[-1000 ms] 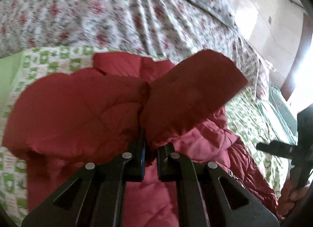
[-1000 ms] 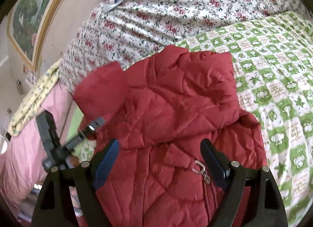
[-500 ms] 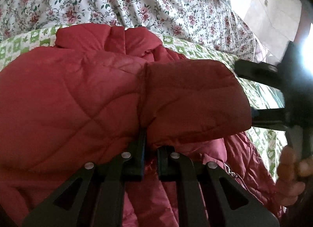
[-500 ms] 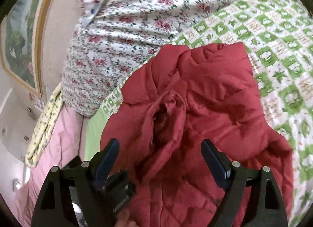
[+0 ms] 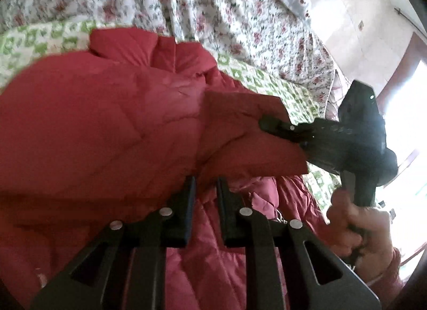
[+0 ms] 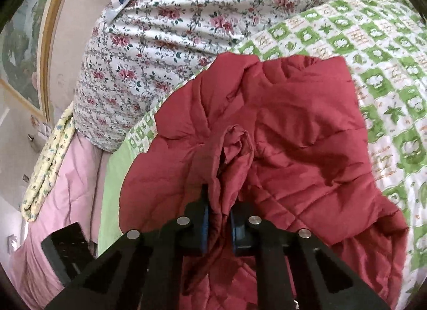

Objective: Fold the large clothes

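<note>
Jacket: one red quilted padded jacket (image 6: 307, 149) lies on the green-and-white checked blanket (image 6: 387, 75), filling the middle and lower part of both views.
Long axis: in the right wrist view it runs from the bottom edge up to the collar end at upper centre, leaning slightly right; the collar end points toward the floral bedding.
Sleeve: one sleeve (image 5: 240, 133) is lifted over the body and crosses the centre of the left wrist view, its cuff end pointing right.
Zip pull: one small metal pull (image 5: 279, 215) shows at lower centre right of the left wrist view.
Right gripper (image 6: 218, 219): its jaws have just been closing and now pinch a bunched fold of the sleeve's red fabric between the blue pads; in the left wrist view it enters from the right, gripping the cuff end.
Left gripper (image 5: 204, 189): fingers nearly together; its jaws have just been opening slightly, with the underside of the sleeve bunched at the tips. Whether the pads still press it I cannot tell.
Hand: one hand (image 5: 357, 227) grips the right gripper's handle at right.
Bedding: one floral duvet (image 6: 186, 24) lies across the top, one pink quilt (image 6: 66, 181) at lower left.
Wall: one framed picture (image 6: 24, 40) at upper left.
</note>
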The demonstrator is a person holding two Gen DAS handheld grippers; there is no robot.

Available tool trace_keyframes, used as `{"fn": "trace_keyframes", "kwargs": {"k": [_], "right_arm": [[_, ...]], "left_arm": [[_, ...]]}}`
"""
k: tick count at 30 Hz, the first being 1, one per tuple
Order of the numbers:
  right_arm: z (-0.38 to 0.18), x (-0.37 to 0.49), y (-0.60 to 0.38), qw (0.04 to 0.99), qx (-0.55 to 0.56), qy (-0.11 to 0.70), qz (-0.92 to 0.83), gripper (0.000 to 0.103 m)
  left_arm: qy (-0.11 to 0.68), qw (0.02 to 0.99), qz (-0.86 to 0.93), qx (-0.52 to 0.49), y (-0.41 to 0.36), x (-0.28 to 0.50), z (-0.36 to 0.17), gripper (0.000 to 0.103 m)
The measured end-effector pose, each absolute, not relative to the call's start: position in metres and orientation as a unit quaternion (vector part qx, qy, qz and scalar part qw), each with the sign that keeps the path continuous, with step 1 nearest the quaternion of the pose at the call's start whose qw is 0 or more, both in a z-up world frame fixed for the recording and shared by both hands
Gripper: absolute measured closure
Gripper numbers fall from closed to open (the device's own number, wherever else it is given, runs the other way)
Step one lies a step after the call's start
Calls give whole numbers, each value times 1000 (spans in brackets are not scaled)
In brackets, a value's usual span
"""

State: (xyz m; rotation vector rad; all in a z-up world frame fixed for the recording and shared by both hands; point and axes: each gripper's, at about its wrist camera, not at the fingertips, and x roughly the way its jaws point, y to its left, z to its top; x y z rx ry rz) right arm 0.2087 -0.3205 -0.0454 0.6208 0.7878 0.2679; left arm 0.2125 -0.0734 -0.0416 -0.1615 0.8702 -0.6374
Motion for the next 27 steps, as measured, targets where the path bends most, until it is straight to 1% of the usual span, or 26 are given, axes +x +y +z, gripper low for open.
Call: {"fn": "trace_keyframes", "kwargs": {"k": [4, 7, 11, 14, 15, 16, 18, 21, 23, 25, 27], "right_arm": [[-45, 205, -342, 873, 300, 368, 111, 94], [-50, 206, -347, 878, 281, 375, 95, 94], [-62, 208, -346, 881, 262, 385, 83, 94], [-69, 209, -346, 882, 255, 389, 76, 92], [-70, 209, -345, 882, 250, 393, 73, 87], [-68, 207, -344, 884, 244, 395, 64, 79], [-52, 197, -340, 901, 215, 376, 36, 76], [-24, 178, -329, 930, 172, 326, 13, 75], [-13, 173, -315, 939, 150, 308, 27, 71], [-15, 179, -297, 937, 123, 322, 51, 65], [-28, 190, -284, 930, 101, 349, 60, 66]], "left_arm": [[394, 874, -273, -80, -43, 217, -22, 90], [389, 887, -237, -78, -24, 235, -18, 90], [429, 877, -197, -90, 2, 271, -42, 90], [466, 854, -197, -118, 20, 286, -73, 91], [472, 849, -200, -128, 24, 289, -81, 91], [473, 846, -202, -138, 27, 289, -86, 92], [472, 846, -203, -142, 28, 287, -89, 92], [469, 852, -196, -124, 21, 285, -89, 92], [467, 857, -189, -109, 17, 283, -88, 92], [466, 860, -183, -99, 14, 283, -87, 92], [465, 864, -173, -89, 16, 282, -81, 92]]}}
